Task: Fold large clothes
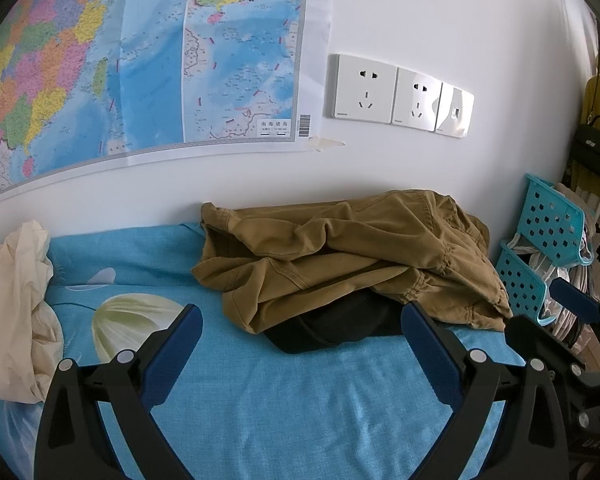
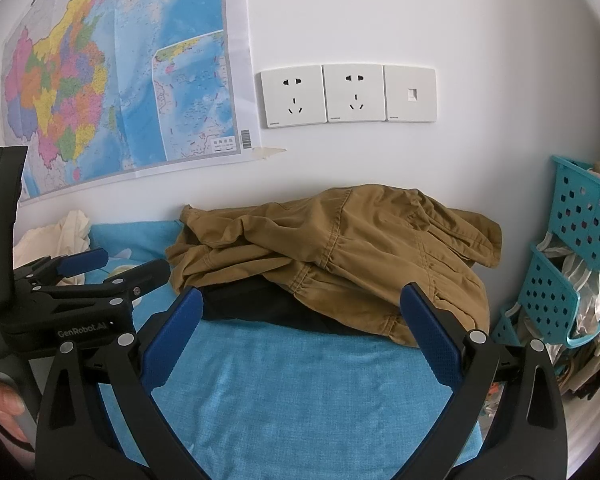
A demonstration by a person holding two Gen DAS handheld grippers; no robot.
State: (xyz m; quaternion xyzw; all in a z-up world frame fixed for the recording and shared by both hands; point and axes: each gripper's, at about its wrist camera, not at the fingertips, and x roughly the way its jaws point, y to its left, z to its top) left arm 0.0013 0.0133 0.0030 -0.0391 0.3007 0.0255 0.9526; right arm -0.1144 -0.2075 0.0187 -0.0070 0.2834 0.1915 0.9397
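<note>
A crumpled khaki-brown garment (image 1: 340,256) lies in a heap on the blue bedsheet (image 1: 291,408) against the white wall, on top of a black garment (image 1: 332,326). Both show in the right wrist view too: khaki (image 2: 340,256), black (image 2: 259,306). My left gripper (image 1: 302,320) is open and empty, its blue fingertips just short of the heap's near edge. My right gripper (image 2: 302,302) is open and empty, also facing the heap. The left gripper shows at the left of the right wrist view (image 2: 111,266); the right one shows at the right of the left wrist view (image 1: 572,300).
A cream cloth (image 1: 15,308) lies bunched at the left on the bed. Turquoise perforated baskets (image 2: 568,248) with bags and cables stand at the right beside the bed. A map (image 1: 119,60) and wall sockets (image 1: 400,94) are on the wall behind.
</note>
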